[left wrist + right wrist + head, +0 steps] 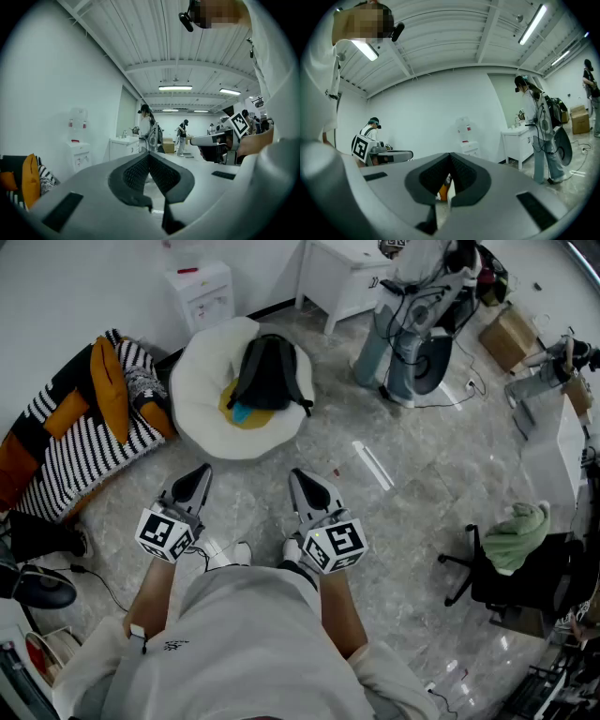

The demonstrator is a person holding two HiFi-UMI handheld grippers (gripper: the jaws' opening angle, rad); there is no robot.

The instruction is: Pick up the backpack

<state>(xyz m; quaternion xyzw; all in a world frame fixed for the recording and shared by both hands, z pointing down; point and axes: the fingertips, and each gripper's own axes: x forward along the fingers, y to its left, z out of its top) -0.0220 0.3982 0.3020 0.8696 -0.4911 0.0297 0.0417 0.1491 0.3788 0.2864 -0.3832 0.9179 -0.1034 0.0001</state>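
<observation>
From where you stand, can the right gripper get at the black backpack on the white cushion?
Probably not yet: the right gripper is shut and held short of the backpack. Only bare floor lies between.

The left gripper [199, 472] and the right gripper [300, 476] are held level and side by side, ahead of the torso [246, 643] and apart from each other. Both pairs of jaws are pressed together, with nothing gripped between them. The bare forearms [156, 601] are stretched forward. The wrists appear to be hidden beneath the marker cubes [335, 545].
</observation>
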